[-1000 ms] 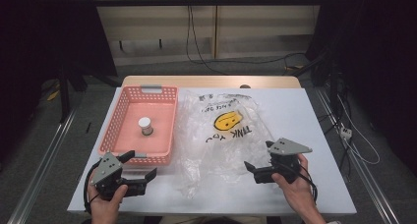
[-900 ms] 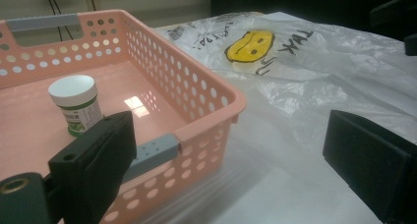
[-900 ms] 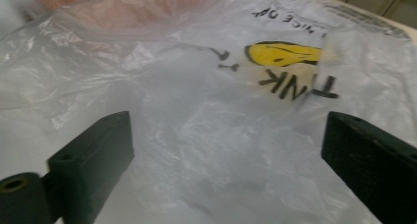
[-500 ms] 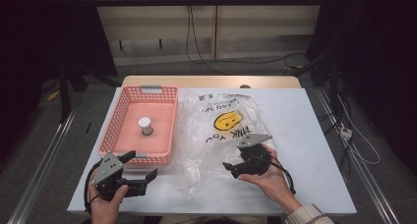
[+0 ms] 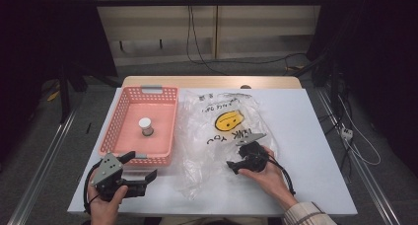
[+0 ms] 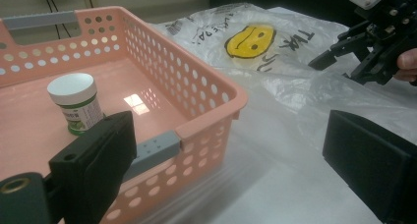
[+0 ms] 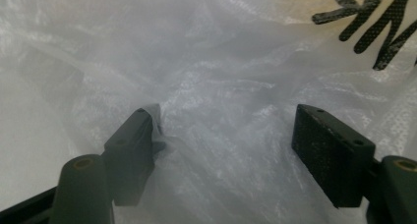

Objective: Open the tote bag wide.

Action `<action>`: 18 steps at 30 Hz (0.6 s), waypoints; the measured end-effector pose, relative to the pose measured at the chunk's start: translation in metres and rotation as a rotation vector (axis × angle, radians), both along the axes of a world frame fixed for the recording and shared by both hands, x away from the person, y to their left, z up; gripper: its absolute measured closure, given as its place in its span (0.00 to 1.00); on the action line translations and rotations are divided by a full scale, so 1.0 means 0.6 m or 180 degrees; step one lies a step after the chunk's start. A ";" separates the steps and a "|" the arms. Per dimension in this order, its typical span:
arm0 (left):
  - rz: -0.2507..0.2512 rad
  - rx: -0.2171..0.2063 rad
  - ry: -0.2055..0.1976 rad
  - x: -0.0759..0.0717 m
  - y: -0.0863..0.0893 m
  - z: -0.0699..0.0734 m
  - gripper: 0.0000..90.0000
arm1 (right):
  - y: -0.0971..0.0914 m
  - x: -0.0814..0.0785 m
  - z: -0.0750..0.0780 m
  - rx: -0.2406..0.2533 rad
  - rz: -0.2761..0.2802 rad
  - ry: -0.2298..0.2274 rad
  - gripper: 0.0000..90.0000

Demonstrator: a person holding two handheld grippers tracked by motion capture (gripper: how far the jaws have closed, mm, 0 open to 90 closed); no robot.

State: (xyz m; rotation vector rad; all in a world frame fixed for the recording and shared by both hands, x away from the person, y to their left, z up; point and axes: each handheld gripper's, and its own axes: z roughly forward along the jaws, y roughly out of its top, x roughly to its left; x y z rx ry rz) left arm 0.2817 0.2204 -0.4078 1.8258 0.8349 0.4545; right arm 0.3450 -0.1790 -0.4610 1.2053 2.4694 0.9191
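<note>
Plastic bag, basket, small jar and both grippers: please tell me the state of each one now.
plastic bag: lying flat and crumpled on the table, print up.
basket: upright, holds one jar.
jar: standing upright, white lid on.
left gripper: open, nothing between the jaws, near the basket's front corner.
right gripper: down on the bag, jaws have just been closing, bag film bunched between them, not yet pinched.

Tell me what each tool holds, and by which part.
Nothing yet. The right tool has been closing, jaws astride the plastic bag film; the left tool is open.
</note>
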 end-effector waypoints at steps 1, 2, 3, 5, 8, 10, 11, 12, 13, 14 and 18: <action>0.0001 -0.0001 0.0001 0.000 0.000 0.000 0.06 | 0.000 0.000 0.000 0.0000 0.0000 0.0000 0.35; 0.0002 -0.0004 0.0002 0.000 0.000 0.000 0.06 | -0.003 0.001 0.002 -0.0019 0.0010 -0.0004 0.43; 0.0004 0.0000 -0.0002 0.000 0.000 0.000 0.06 | -0.005 0.001 0.002 -0.0014 -0.0007 -0.0013 0.49; 0.0002 0.0011 -0.0002 0.000 0.000 0.000 0.06 | -0.009 0.003 0.003 0.0000 -0.0026 -0.0032 0.56; 0.0001 0.0019 -0.0003 0.000 -0.001 0.000 0.06 | -0.008 0.003 0.002 0.0006 -0.0009 -0.0053 0.61; 0.0006 0.0022 0.0002 0.000 -0.001 -0.001 0.06 | -0.006 0.005 0.003 0.0034 -0.0019 -0.0036 0.74; 0.0010 0.0024 -0.0001 0.000 -0.001 -0.001 0.06 | -0.007 0.007 0.003 0.0038 -0.0026 -0.0052 0.80; 0.0014 0.0019 0.0002 0.000 -0.001 -0.001 0.06 | -0.007 0.008 0.003 0.0040 -0.0050 -0.0056 0.83; 0.0014 0.0020 0.0001 0.000 -0.001 -0.001 0.06 | -0.007 0.009 0.003 0.0056 -0.0056 -0.0042 0.86; 0.0015 0.0020 0.0001 0.001 -0.001 -0.001 0.06 | -0.007 0.011 0.003 0.0052 -0.0070 -0.0050 0.93; 0.0022 0.0018 0.0003 0.000 0.000 -0.001 0.06 | -0.004 0.015 0.006 0.0012 -0.0134 -0.0016 1.00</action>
